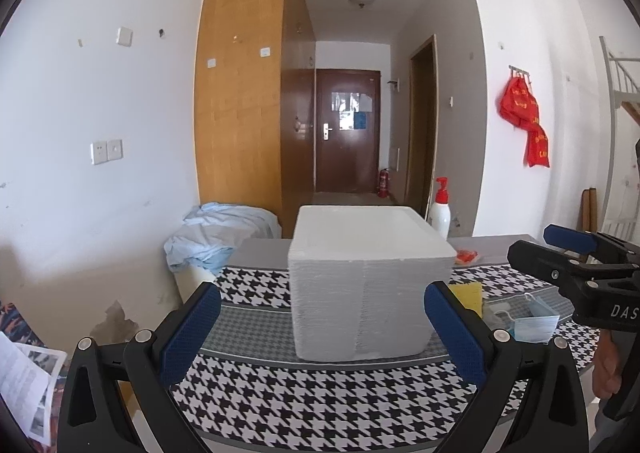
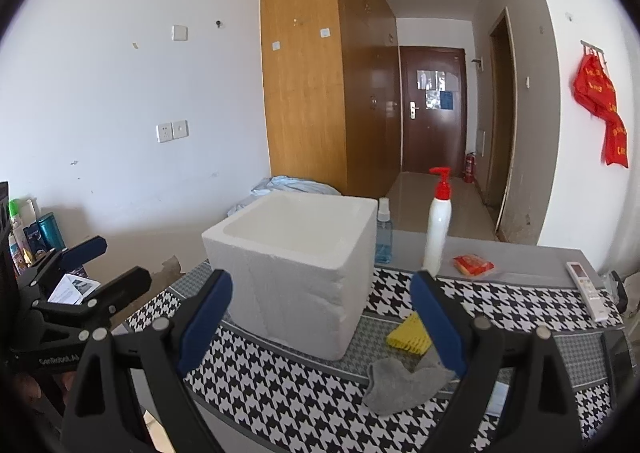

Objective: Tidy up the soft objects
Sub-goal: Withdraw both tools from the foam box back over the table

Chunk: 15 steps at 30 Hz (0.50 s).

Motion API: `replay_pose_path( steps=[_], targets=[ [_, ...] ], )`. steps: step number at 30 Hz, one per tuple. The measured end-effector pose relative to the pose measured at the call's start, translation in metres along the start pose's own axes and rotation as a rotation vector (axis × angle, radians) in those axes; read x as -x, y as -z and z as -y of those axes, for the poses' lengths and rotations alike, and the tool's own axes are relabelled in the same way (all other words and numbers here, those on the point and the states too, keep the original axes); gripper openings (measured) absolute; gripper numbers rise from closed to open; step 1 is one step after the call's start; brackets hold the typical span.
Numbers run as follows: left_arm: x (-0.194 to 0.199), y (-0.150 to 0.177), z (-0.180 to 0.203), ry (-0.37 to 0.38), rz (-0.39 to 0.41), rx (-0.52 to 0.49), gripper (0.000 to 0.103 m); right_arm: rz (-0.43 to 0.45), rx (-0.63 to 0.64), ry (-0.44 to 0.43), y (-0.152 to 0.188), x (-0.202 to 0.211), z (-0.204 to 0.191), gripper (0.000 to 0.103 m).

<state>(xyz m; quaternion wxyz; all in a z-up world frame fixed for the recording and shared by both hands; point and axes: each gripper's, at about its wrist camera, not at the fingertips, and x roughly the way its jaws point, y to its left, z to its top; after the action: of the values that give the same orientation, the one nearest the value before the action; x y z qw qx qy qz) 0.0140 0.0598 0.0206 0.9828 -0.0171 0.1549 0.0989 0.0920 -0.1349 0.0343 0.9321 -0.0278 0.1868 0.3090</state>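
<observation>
A: What is nearest to the right gripper?

B: A grey cloth lies on the table near its front edge, low between the wide-open fingers, which hold nothing. Just behind it is a yellow sponge, beside the white foam box.

A: And the left gripper?

B: Also wide apart and empty, with the box straight ahead between its fingers. Only this view shows a blue face mask at the right of the box; the cloth is hidden here.

A: Farther back?

B: A white pump bottle, a blue spray bottle, an orange packet and a remote toward the far edge. The inside of the box is hard to make out.
</observation>
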Motion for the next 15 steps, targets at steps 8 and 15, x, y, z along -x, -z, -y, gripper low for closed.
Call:
replay_pose_path(
  steps=[8,15],
  targets=[
    [-0.006,0.006,0.009,0.021,0.016,0.024,0.102,0.009,-0.026,0.017,0.014,0.008,0.016,0.093],
    [-0.018,0.009,0.015,0.033,0.008,0.058,0.102,0.022,-0.053,0.034,0.022,0.013,0.032,0.093]
  ],
)
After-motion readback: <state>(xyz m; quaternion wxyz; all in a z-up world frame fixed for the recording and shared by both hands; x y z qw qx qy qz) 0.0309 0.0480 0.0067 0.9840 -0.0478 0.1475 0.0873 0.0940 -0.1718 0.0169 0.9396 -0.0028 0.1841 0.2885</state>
